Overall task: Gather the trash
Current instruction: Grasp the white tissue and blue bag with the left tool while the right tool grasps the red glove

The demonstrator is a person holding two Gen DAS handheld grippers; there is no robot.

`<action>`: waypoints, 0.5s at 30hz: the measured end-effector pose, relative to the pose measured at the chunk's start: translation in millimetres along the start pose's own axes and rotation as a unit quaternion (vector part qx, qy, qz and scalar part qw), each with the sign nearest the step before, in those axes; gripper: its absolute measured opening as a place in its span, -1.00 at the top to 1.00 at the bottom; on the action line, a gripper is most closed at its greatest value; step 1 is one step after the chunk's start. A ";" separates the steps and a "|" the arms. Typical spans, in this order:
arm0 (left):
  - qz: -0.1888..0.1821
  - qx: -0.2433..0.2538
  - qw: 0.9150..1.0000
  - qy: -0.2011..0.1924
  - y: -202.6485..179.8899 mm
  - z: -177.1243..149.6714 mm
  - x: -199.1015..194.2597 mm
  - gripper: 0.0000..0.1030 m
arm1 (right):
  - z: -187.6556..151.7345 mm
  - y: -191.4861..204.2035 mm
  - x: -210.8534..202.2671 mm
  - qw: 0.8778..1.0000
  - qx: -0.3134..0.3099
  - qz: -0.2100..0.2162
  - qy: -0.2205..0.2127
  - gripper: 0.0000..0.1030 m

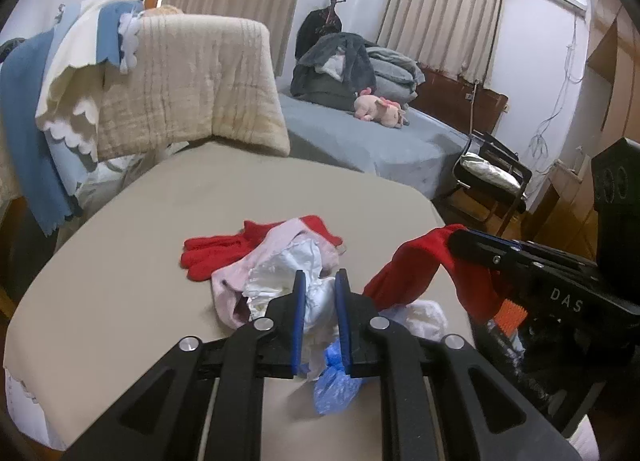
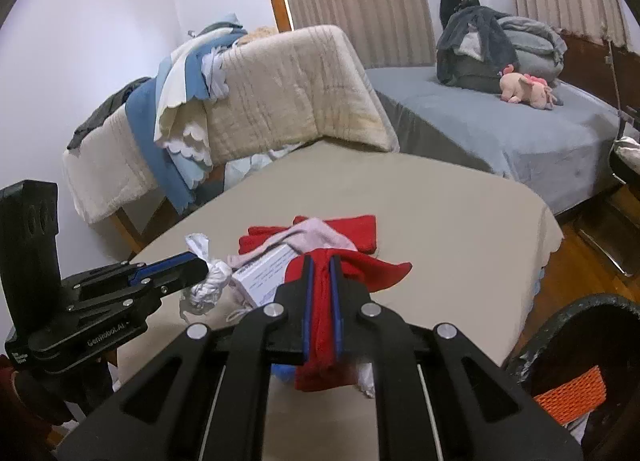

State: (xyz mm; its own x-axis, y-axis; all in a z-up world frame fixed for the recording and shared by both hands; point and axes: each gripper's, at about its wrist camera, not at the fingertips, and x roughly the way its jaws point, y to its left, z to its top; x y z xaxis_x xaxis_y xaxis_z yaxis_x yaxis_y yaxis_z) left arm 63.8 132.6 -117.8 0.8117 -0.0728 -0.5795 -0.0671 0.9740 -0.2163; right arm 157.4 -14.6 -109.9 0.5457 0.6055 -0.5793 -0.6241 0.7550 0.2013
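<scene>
On the beige table [image 1: 120,261] lies a pile: a red glove [image 1: 208,257], a pink cloth [image 1: 280,245] and crumpled white plastic trash [image 1: 288,281]. My left gripper [image 1: 320,281] is shut on the white plastic wad [image 2: 208,281], with a blue plastic bag [image 1: 336,385] below it. My right gripper [image 2: 321,261] is shut on a red cloth [image 2: 332,325] and holds it above the table; it also shows in the left wrist view [image 1: 428,273]. A white printed paper [image 2: 264,273] lies in the pile.
A black trash bin [image 2: 576,341] with an orange net inside stands at the table's right. A chair draped with beige and blue cloths [image 1: 180,81] is behind the table. A grey bed [image 1: 360,133] with clothes and a pink plush toy is further back.
</scene>
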 end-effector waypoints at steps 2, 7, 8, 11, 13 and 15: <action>-0.003 0.002 1.000 -0.003 -4.1 4.0 -2.0 0.72 | 4.4 -3.5 -6.6 1.000 0.002 0.001 -0.007 0.86; -0.007 0.009 1.000 -0.014 -14.3 12.7 -7.7 0.72 | 12.4 -12.4 -21.0 1.000 0.010 0.001 -0.024 0.86; -0.008 0.010 1.000 -0.016 -15.3 14.5 -8.8 0.72 | 14.3 -13.9 -23.1 1.000 0.010 0.001 -0.027 0.86; -0.011 0.014 1.000 -0.022 -20.2 20.7 -9.5 0.72 | 18.8 -17.9 -29.8 0.999 0.013 -0.003 -0.035 0.86; -0.015 0.018 0.999 -0.027 -25.0 24.6 -9.9 0.72 | 20.5 -21.1 -34.3 0.999 0.016 -0.005 -0.039 0.86; -0.019 0.022 0.999 -0.028 -29.2 27.2 -10.1 0.72 | 21.7 -23.4 -38.6 0.999 0.017 -0.007 -0.043 0.86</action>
State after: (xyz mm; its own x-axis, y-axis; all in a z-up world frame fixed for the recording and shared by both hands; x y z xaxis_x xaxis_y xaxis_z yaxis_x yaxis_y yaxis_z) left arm 73.3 110.7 -84.3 0.8446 -0.0987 -0.5263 -0.0109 0.9795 -0.2011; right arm 163.0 -50.2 -75.1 0.6009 0.6128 -0.5132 -0.5978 0.7708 0.2205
